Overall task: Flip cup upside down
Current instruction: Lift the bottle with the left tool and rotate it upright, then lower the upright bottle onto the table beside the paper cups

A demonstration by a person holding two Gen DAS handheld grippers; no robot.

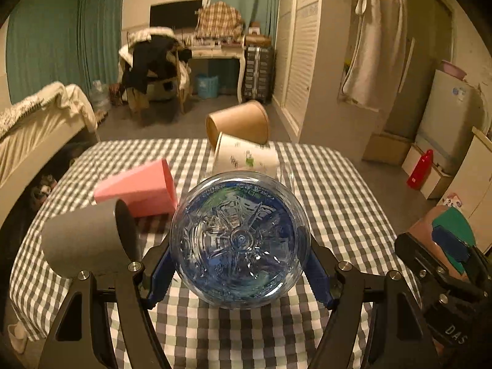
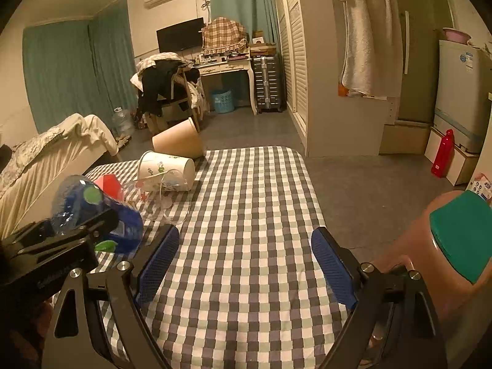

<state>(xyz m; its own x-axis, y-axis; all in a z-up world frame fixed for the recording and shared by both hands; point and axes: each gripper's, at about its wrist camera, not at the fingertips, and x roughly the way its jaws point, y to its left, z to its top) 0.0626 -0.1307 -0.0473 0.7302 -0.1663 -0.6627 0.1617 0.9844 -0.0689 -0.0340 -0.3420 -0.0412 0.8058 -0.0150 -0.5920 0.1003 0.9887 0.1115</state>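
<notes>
Right wrist view: right gripper (image 2: 245, 264) jaws spread over bare checkered tablecloth (image 2: 246, 203).

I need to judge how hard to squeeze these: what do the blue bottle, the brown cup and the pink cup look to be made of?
Blue bottle: thin clear plastic, glossy; you see through its molded, ribbed base. The left gripper holds it.
Brown cup: probably kraft paper, matte, with a rolled rim.
Pink cup: flat-sided and evenly matte; paper or plastic, I cannot tell which.
</notes>
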